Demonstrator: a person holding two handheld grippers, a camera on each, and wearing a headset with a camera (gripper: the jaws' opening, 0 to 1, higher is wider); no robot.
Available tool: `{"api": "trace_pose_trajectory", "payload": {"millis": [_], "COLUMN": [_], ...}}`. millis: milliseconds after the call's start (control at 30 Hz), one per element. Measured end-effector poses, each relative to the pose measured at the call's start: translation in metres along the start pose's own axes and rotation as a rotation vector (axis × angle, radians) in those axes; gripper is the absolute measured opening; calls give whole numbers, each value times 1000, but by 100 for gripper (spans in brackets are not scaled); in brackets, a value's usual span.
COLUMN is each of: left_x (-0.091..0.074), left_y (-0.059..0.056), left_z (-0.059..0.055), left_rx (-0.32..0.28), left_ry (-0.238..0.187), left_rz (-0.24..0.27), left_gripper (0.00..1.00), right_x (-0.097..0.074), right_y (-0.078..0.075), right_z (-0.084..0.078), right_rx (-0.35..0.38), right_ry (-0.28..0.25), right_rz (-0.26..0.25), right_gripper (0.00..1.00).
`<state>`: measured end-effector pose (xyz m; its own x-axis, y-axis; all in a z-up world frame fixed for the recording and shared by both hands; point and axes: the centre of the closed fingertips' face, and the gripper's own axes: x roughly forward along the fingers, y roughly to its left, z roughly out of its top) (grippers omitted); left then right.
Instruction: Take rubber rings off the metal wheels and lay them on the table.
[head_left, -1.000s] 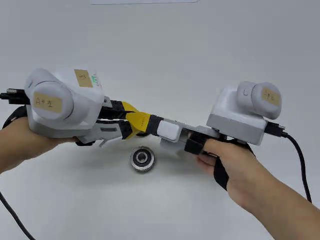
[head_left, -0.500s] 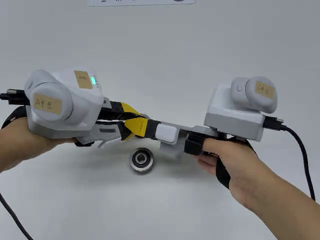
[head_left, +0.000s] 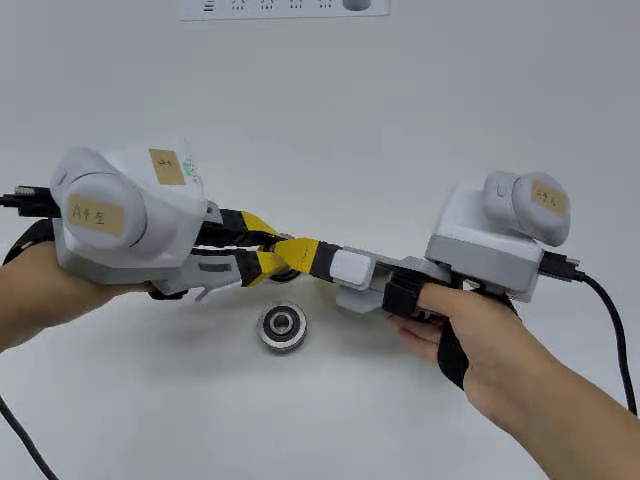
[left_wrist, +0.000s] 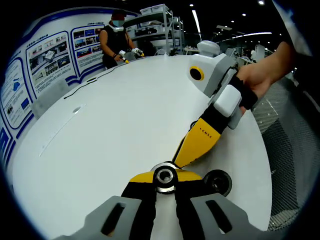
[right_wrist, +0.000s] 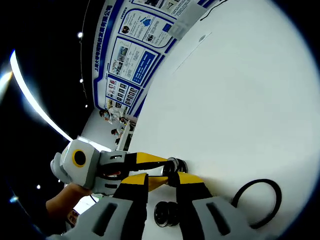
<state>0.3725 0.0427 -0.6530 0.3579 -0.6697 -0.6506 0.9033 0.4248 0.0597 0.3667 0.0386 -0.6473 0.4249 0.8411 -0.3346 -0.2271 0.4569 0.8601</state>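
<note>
Wheel on table seemingly unmoved.

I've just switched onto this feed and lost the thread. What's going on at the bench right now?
A person is working with a gripper in each hand. The left gripper is shut on a metal wheel, held up off the table. The right gripper has its yellow jaw tips at that same wheel, though whether they have closed on its rubber ring can't be told. A second wheel lies on the table just below, with its dark ring in place.
</note>
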Motion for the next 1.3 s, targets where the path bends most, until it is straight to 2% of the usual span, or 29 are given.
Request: {"api": "trace_pose_trajectory", "payload": {"millis": [233,333,567,733,1033,1300], "left_x": [0,0,0,0,-1,-1], "left_y": [0,0,0,0,0,0], "left_z": [0,0,-1,-1,-1,-1], "left_rx": [-1,-1,0,1,1,-2], "left_ry": [0,0,-2,1,-3,-11], "left_rz": [0,0,1,1,2,3], "left_gripper": [13,13,13,13,13,13], "right_x": [0,0,-1,0,5,3], "right_y": [-12,-15,-14,-9,-3,-2], "right_z": [-1,-1,-2,-2,-1,-2], "right_rx": [18,21,33,-6,-12,-10], "right_ry": [5,6,5,0,14,19], "right_rz": [-55,-77,-97,-106,-93,-74], "right_gripper": [7,3,2,2,1,1]}}
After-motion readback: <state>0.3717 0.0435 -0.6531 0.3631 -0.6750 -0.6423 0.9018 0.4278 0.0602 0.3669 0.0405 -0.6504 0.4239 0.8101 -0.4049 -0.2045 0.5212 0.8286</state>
